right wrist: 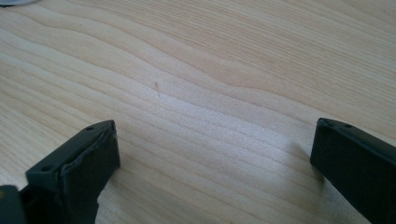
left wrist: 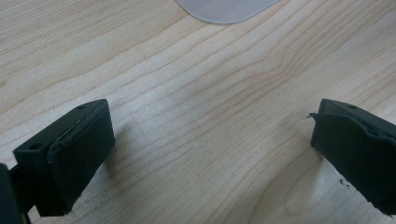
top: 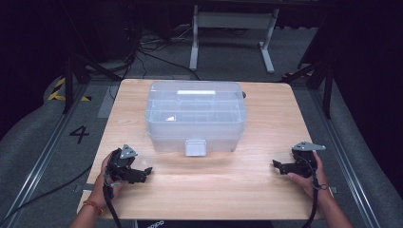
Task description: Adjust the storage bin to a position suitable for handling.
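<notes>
A clear plastic storage box [top: 196, 118] with a closed lid, a top handle and a front latch [top: 195, 147] stands in the middle of the wooden table [top: 218, 180]. My left gripper [top: 145, 173] rests low over the table at the front left, open, nothing between its jaws; its own view has the gripper [left wrist: 212, 149] over bare wood, with a corner of the box [left wrist: 229, 7] at the top edge. My right gripper [top: 280, 166] sits at the front right, open and empty, the gripper [right wrist: 215, 163] again over bare wood.
The table's front edge lies just below both hands. Dark floor, cables and a white stand's legs [top: 233, 33] lie beyond the far edge. Black tripod legs [top: 71, 80] stand at the left and right of the table.
</notes>
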The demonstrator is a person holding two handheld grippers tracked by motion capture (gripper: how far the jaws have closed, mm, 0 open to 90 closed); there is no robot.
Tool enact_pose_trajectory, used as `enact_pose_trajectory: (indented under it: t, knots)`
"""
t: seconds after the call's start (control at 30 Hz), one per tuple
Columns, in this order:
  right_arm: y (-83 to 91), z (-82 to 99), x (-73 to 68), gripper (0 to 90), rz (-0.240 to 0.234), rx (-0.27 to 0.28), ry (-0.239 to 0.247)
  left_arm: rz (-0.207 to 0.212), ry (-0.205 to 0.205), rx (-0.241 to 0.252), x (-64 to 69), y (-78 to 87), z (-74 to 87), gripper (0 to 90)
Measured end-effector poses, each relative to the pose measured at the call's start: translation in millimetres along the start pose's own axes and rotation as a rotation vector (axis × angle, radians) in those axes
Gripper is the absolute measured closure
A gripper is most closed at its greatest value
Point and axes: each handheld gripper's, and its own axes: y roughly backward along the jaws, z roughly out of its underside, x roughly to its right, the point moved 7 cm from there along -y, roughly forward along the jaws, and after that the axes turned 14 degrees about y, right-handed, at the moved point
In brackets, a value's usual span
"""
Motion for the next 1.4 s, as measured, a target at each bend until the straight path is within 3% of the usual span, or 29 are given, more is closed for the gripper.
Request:
enact_pose_trajectory:
  t: [0.37,0.43,0.47,0.5,0.57,0.6,0.67,0.8,1.0,1.3,1.4]
  knots:
    - [-0.1,0.0,0.9,1.7,-0.004,0.000,0.006,0.012,-0.011,0.000,-0.5,6.0,6.9,0.3]
    - [1.3,-1.0,1.3,10.5,0.000,0.004,0.006,0.011,-0.022,-0.001,-1.3,6.8,7.3,0.3]
    - [3.4,-3.2,1.8,25.1,0.000,0.020,0.029,0.009,-0.020,0.000,-1.3,6.8,7.4,0.3]
    - [5.2,-5.4,1.7,28.3,0.010,0.029,0.039,0.005,-0.030,0.000,-2.1,7.2,7.2,0.3]
    - [7.5,-9.7,2.2,18.6,0.010,0.046,0.042,0.009,-0.012,0.004,-1.0,7.0,8.0,0.5]
    - [9.1,-12.6,1.6,22.4,-0.017,0.054,0.029,0.009,-0.012,0.003,-1.0,7.1,8.0,0.5]
    - [11.6,-16.2,2.4,24.6,-0.025,0.067,0.033,0.009,-0.012,0.003,-1.0,7.1,8.0,0.5]
    - [26.8,-38.6,8.1,25.8,-0.014,0.121,0.057,0.010,-0.017,-0.005,-1.4,7.6,8.2,0.5]
    - [50.6,-90.8,18.2,28.5,-0.015,0.234,0.081,0.010,-0.020,-0.006,-1.6,7.6,8.1,0.5]
    - [66.3,-155.9,22.8,28.6,-0.022,0.297,0.132,0.011,-0.019,-0.006,-1.5,7.6,8.2,0.5]
    - [67.3,-168.9,20.5,28.6,-0.024,0.307,0.148,0.011,-0.015,-0.001,-1.3,7.3,8.1,0.5]
